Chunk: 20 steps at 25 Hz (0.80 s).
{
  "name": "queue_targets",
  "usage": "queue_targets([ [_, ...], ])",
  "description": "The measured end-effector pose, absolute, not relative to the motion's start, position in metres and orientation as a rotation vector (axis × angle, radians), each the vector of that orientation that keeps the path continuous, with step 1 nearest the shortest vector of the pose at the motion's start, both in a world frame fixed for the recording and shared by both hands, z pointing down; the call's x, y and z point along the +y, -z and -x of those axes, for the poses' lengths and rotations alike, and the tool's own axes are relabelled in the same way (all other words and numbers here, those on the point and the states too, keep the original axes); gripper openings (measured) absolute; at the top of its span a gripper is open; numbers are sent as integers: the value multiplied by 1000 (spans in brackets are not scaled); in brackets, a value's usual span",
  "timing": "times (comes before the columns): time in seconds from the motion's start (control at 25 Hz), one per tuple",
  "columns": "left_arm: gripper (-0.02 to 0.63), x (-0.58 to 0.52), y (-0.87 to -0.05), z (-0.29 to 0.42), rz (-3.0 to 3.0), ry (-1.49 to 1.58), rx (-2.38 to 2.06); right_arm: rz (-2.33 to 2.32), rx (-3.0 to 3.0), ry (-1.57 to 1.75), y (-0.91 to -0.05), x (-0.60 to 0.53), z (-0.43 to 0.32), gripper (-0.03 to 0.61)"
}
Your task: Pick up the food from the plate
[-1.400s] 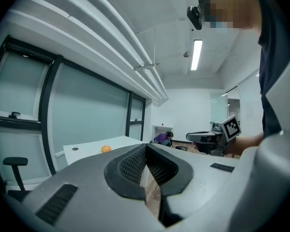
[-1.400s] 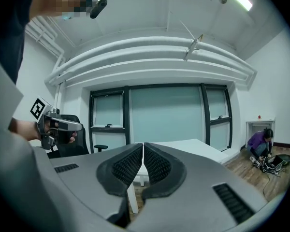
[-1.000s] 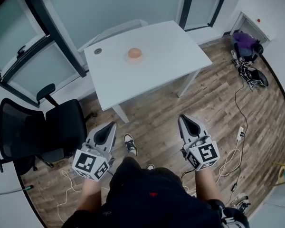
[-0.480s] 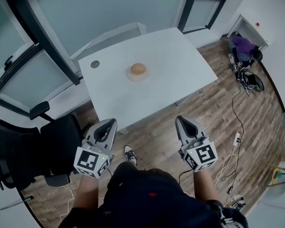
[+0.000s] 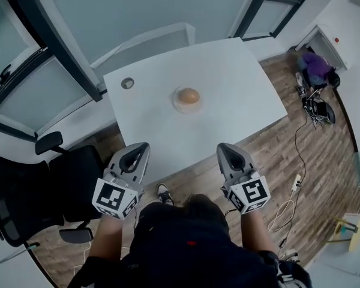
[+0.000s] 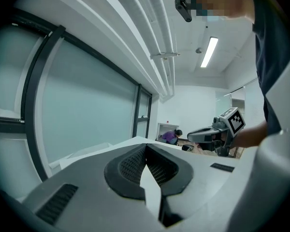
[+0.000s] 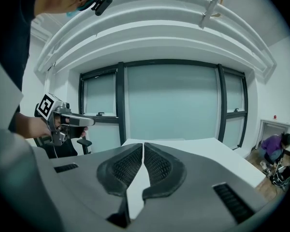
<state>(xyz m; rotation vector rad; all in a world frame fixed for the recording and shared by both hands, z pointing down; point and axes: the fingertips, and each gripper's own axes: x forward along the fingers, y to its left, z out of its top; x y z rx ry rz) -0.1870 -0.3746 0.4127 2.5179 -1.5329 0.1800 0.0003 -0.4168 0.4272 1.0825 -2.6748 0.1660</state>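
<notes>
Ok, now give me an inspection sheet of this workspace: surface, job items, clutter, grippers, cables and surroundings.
Surface: white table on a wood-plank floor.
Job's things: round orange-brown food sitting on a small plate near the table's middle.
Clutter: one small round grey disc towards the table's far left corner.
Grippers: left gripper and right gripper, both with jaws together and holding nothing, by the table's near edge.
Cables: white cable and power strip on the floor at right.
Surroundings: black office chair at left; glazed partitions behind; a person in purple far right.
</notes>
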Motion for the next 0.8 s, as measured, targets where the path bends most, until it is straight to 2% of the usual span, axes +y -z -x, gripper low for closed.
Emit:
queue_targets([
  [0.56,20,-462,-452,181,-2261,-181,-1721,-813,-2623,-116,-507,-589,23,37],
  [0.6,20,-465,-455,181,-2244,-188,-1733,-777,-2610,-125,-518,-600,28,97],
  [0.64,20,-468,-459,181,-2223,-192,-1744,-734,-2594,-136,-530,-610,33,188],
  [0.8,20,-469,-475,186,-2111,-213,-1781,-562,-2506,-99,-582,-640,58,276],
])
